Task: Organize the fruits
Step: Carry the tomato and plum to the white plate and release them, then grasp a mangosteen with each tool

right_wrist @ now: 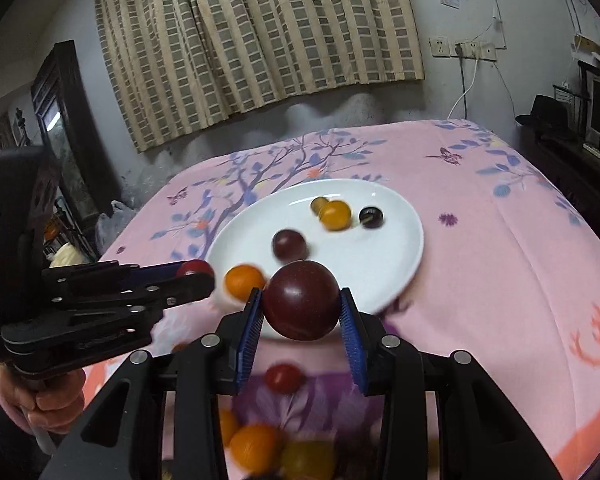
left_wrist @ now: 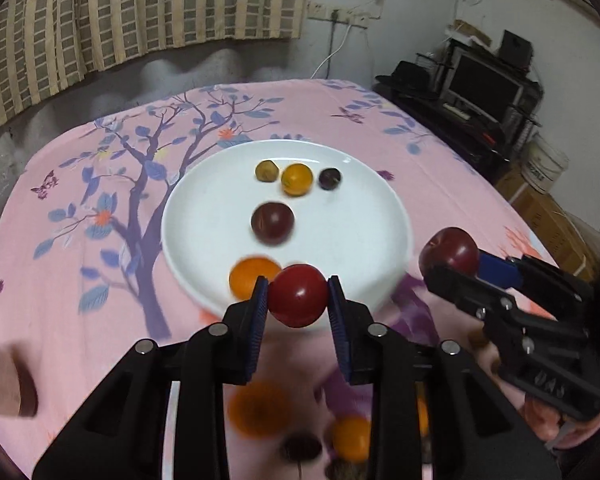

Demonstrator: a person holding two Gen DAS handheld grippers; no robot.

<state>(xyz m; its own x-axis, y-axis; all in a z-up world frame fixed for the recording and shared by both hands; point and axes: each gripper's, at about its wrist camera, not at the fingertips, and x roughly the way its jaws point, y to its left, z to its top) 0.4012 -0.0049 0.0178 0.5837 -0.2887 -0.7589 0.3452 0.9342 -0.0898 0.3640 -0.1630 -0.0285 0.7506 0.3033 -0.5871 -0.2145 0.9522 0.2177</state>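
Fruits on white plate (left_wrist: 380, 216): two orange (left_wrist: 297, 179), two dark purple (left_wrist: 272, 223), one olive (left_wrist: 266, 171), another orange at near rim (left_wrist: 252, 280). Left gripper (left_wrist: 298, 296), jaws clamped on red fruit (left_wrist: 298, 295), near plate's front edge. Right gripper (right_wrist: 300, 306), jaws clamped on dark plum (right_wrist: 301, 305). More fruit, blurred, on pink-clothed bench (left_wrist: 60, 320) below both grippers.
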